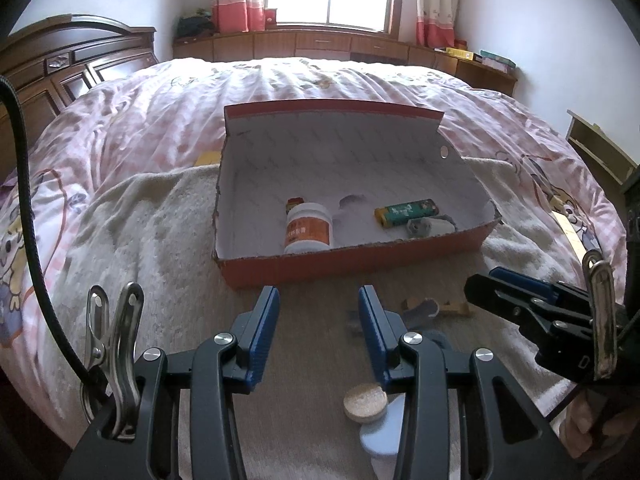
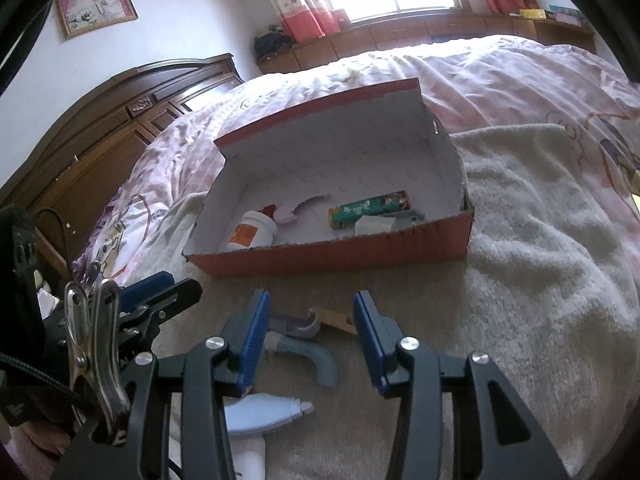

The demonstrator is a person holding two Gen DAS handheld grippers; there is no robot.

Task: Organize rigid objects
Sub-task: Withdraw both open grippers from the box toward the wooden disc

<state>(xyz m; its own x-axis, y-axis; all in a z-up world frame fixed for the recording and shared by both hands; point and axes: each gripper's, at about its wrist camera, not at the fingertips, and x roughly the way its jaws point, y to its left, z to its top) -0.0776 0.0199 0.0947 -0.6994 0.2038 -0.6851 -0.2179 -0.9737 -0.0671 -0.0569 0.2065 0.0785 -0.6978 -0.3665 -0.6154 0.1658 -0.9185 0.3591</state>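
Grey curved piece [image 2: 316,364] on the towel [image 2: 520,280] looks light, stiff, probably slick; I'd pinch its straight stem. Both grippers, left [image 1: 319,312] and right [image 2: 307,316], have jaws partway open, empty.

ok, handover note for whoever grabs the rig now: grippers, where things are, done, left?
Left gripper: open, empty, above the towel in front of the box.
Right gripper: open, empty, beside the left one, above the loose pieces.
Done, in the box: white bottle, green pack, grey-white piece, a lilac curved piece.
Left, on the towel: grey hook lying on a tan block, blue-grey elbow, light blue piece, round beige disc.
Judging by reach, the hook or elbow looks like the right gripper's next pick.
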